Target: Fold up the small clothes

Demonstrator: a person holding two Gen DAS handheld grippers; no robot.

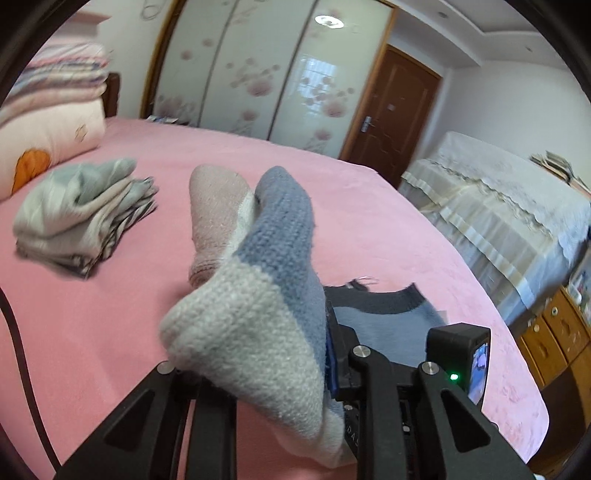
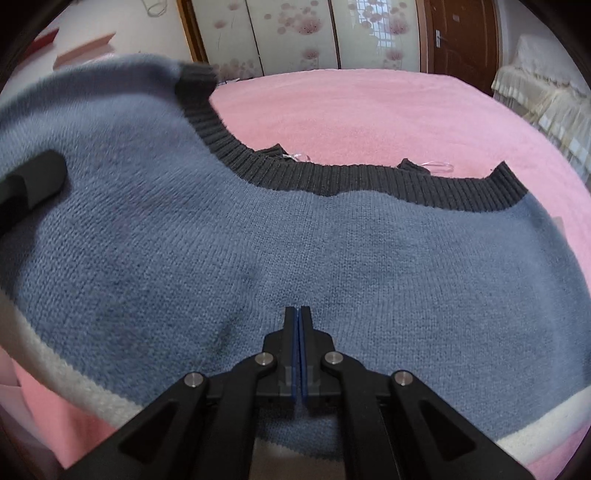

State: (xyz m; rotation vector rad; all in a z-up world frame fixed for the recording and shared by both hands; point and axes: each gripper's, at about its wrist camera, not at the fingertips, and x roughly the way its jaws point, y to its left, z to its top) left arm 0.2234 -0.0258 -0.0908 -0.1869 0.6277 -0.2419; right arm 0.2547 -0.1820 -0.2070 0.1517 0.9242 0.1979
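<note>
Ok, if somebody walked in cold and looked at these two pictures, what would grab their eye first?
Probably the blue knitted sweater with its dark ribbed collar, spread over the pink bedspread and filling the right wrist view, where the right gripper sits shut over the knit. In the left wrist view, the sleeve, banded blue, white and pink, rises from the left gripper. A folded pile of clothes lies further left.

Left wrist view looks forward, close over a raised sleeve (image 1: 255, 266), across the pink bed (image 1: 110, 314). Right wrist view looks steeply down, very near the sweater (image 2: 295, 258). Both share bed, wardrobe (image 1: 258, 70), door (image 2: 461, 33).
</note>
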